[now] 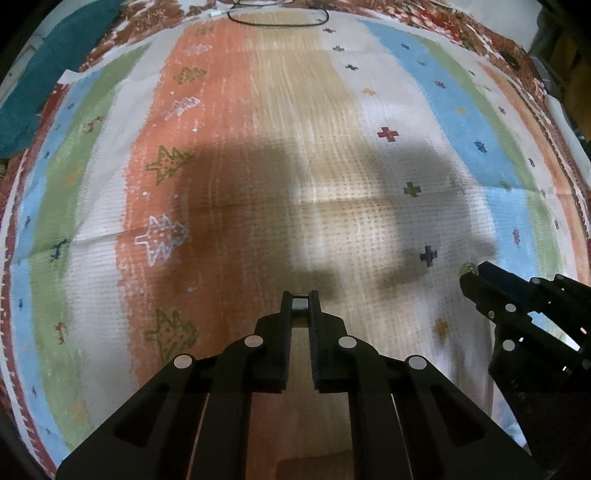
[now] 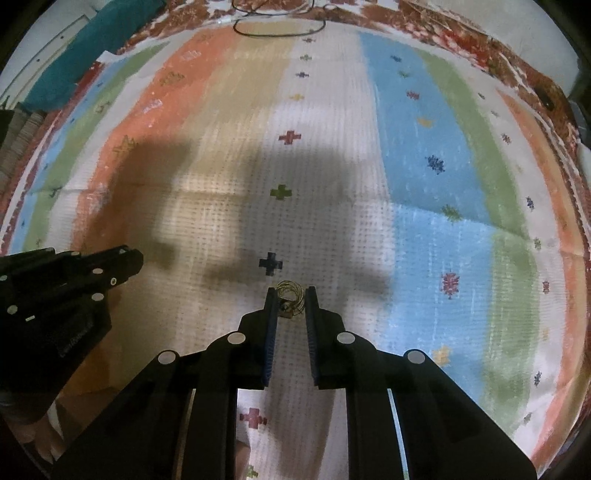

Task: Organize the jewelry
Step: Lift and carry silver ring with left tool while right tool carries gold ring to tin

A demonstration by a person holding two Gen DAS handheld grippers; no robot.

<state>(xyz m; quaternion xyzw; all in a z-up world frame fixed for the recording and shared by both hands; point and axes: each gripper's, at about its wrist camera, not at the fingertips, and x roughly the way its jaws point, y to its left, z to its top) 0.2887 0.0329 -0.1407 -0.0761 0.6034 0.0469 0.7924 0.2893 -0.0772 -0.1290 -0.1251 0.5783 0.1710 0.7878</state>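
My left gripper (image 1: 300,298) is shut on a small dark square piece (image 1: 300,303) held between its fingertips above the striped cloth. My right gripper (image 2: 290,295) is shut on a gold wire bracelet (image 2: 290,291) with a small charm, held at its fingertips above the cloth. In the left wrist view the right gripper (image 1: 471,275) shows at the right edge with the gold coil (image 1: 467,268) at its tip. In the right wrist view the left gripper (image 2: 136,256) shows at the left edge.
A striped cloth (image 1: 207,110) with tree and cross motifs covers the surface, bordered by a red patterned rug (image 2: 443,22). A black cable loop (image 1: 277,20) lies at the far edge. A teal cloth (image 1: 44,62) lies at the far left.
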